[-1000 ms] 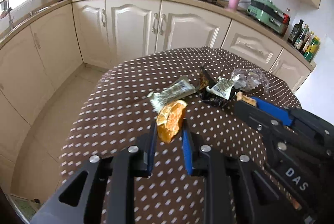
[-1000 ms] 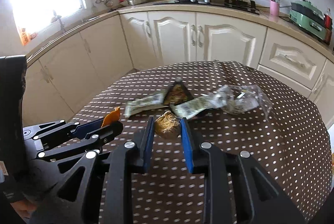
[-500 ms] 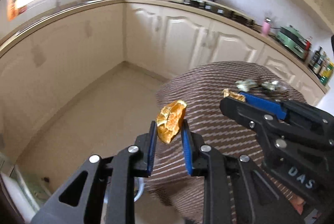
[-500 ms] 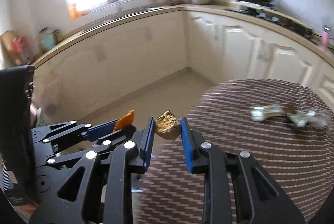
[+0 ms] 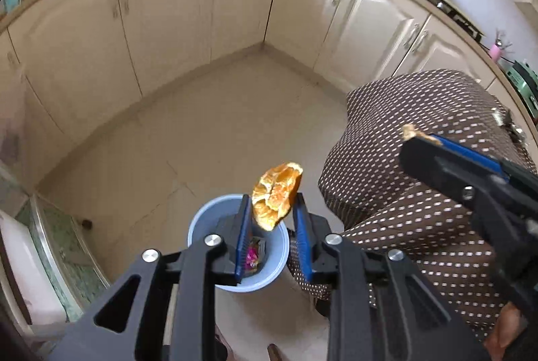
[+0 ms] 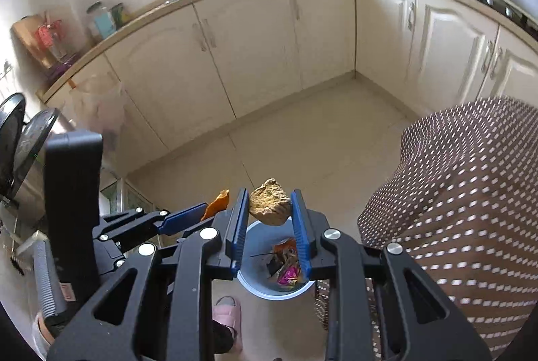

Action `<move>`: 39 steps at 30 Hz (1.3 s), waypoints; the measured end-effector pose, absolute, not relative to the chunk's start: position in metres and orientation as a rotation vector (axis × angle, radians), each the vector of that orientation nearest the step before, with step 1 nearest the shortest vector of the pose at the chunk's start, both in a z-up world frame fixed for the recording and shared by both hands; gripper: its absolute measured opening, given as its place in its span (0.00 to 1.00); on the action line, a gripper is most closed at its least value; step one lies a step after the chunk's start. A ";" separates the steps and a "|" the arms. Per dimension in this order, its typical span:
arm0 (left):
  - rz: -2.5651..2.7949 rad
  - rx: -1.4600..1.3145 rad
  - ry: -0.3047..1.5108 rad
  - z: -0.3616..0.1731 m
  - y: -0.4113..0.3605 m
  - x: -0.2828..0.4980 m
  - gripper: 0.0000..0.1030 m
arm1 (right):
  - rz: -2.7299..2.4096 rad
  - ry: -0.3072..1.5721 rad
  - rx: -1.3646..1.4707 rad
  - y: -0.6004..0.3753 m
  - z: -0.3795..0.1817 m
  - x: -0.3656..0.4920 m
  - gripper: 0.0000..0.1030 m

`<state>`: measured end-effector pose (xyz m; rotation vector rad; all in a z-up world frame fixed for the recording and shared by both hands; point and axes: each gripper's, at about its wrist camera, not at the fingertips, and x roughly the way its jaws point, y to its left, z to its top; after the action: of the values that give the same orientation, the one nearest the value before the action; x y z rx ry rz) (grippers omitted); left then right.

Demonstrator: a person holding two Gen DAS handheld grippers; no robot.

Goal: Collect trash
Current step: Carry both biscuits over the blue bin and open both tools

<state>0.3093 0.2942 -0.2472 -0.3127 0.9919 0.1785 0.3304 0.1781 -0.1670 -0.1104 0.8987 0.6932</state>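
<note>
Orange peel scrap [image 5: 276, 195] sits pinched between the left gripper [image 5: 271, 209] blades, above the round light-blue plastic bin [image 5: 201, 226] on the beige floor; one crumbly brown food lump [image 6: 270, 206] is clamped in the right gripper [image 6: 269, 209] — over that same bin, which holds crumpled wrappers [image 6: 285, 263]; no writing readable.

Beige tiled floor [image 6: 302, 139], blue bin [image 6: 259, 288], pink slipper [image 6: 227, 310]

An orange citrus peel [image 5: 276, 193], a tan-brown crumbly scrap [image 6: 270, 207], a pale blue plastic bin [image 5: 201, 225], a brown white-dotted tablecloth [image 5: 417, 125], cream cabinet doors [image 6: 242, 58].
</note>
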 end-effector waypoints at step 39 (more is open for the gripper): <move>0.244 -0.307 0.894 -0.204 0.298 0.287 0.59 | 0.638 0.844 -0.138 0.183 -0.163 0.334 0.40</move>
<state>0.2867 0.2982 -0.2042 -0.3066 0.8939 0.2435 0.3341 0.1827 -0.1626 -0.1377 0.8443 0.6377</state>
